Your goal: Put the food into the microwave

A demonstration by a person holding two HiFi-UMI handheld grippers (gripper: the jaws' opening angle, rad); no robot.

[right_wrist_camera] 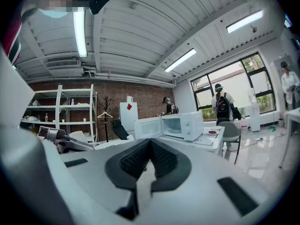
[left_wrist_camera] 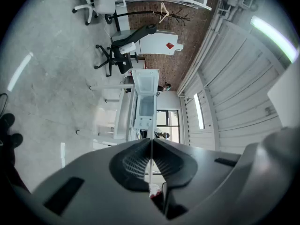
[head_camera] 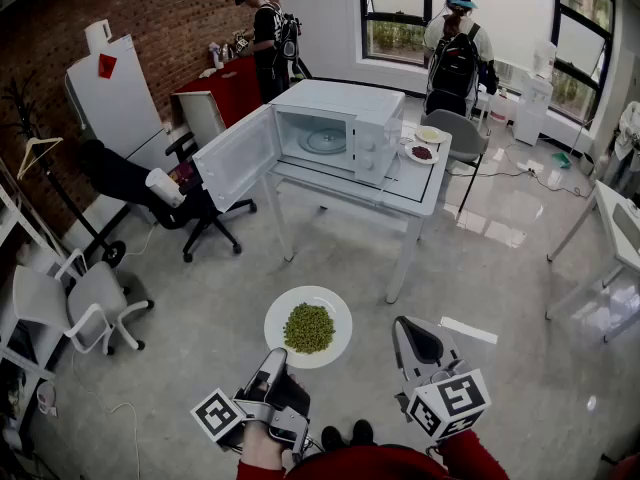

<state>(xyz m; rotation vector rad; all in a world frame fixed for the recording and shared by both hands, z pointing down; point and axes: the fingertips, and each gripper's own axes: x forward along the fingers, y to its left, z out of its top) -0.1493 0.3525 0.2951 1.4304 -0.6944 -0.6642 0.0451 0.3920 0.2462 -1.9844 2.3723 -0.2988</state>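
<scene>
My left tool (head_camera: 277, 361) is pinching the near rim of a white plate (head_camera: 336, 306), its jaws pressed onto the thin edge so that only a sliver of the plate shows between them in the left gripper view. The plate is held level above the floor (head_camera: 200, 318) with a heap of green peas (head_camera: 308, 328) in its middle, well apart from the microwave (head_camera: 345, 128). My right tool (head_camera: 404, 326) hangs just beside the plate with its jaws pressed together on nothing. Ahead, the microwave stands on the white bench (head_camera: 420, 196) with its door (head_camera: 232, 156) swung wide open to the left and the glass turntable (head_camera: 325, 141) visible inside. Two small dishes (head_camera: 422, 153) sit on the bench to the microwave's right.
</scene>
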